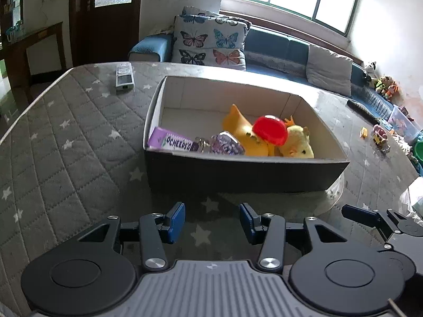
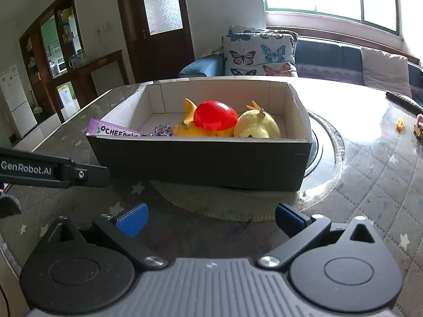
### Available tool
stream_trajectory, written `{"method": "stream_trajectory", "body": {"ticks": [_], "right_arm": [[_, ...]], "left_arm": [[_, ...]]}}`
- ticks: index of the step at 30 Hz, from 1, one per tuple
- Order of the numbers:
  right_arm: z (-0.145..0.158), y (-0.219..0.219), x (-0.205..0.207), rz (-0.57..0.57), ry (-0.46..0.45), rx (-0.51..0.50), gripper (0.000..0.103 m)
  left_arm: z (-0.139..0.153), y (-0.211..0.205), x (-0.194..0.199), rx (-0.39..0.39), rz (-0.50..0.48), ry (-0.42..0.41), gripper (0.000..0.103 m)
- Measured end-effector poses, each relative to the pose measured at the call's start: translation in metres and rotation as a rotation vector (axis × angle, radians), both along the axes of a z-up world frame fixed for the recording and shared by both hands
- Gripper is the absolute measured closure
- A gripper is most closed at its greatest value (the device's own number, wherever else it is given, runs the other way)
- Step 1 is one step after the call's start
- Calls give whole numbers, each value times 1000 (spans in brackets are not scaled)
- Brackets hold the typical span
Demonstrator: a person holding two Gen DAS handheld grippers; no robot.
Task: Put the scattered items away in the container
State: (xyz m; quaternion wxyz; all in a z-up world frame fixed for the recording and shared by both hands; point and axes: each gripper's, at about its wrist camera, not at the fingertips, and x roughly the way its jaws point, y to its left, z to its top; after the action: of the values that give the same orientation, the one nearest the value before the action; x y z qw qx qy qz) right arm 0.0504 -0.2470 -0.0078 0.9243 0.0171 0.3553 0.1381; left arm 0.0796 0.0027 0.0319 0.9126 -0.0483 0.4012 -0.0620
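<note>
Quilted worktop carried box holding red ball and toys. Left gripper and right gripper: fingers spread, empty.

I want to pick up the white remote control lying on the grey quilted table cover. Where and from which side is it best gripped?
Grip the white remote control across its narrow width near the middle, coming from above. It lies flat and long on the grey quilted cover, its long sides free.
</note>
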Motion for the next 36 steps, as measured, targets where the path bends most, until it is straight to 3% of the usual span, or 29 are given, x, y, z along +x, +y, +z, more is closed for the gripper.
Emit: {"method": "stream_trajectory", "body": {"ticks": [36], "right_arm": [[-16, -4, 2, -98, 98, -62, 0]], "left_arm": [[-34, -13, -7, 52, 26, 94, 55]]}}
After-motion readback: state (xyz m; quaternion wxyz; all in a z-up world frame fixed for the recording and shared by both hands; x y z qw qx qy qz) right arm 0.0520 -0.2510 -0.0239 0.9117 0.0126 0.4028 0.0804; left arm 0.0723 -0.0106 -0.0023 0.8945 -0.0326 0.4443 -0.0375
